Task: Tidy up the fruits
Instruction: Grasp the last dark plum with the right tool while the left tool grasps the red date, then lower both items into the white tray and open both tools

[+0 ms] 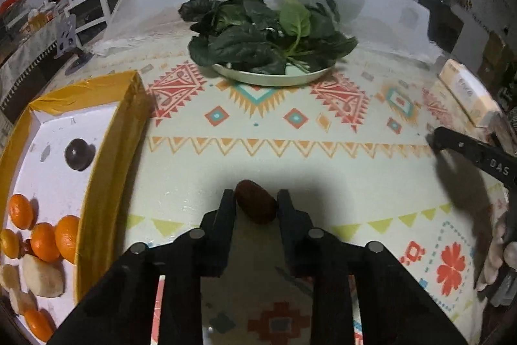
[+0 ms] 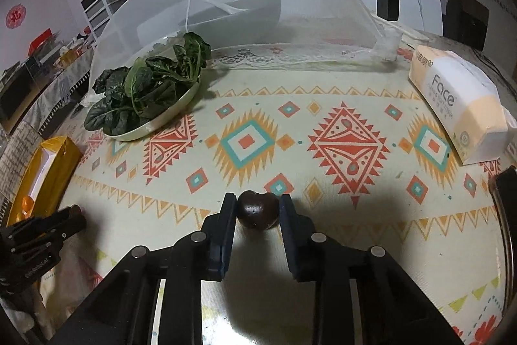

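L gripper (image 1: 255, 199) angled down at the tablecloth (image 1: 290, 138), jaws clamped on a reddish-brown date (image 1: 256, 202). R gripper (image 2: 258, 204) tilted likewise, jaws pinching a dark cherry (image 2: 258, 209). Yellow-edged box (image 1: 106, 151) w/ tangerines (image 1: 45, 238) at L.

Dim indoor light from above; dark shadow pools under and beside the fingers (image 1: 227, 215). Fisheye bends the edges, corners black, slightly soft.

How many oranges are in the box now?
5 oranges, at the near end of the box: four clustered, one closer to camera. Others may hide off-frame.
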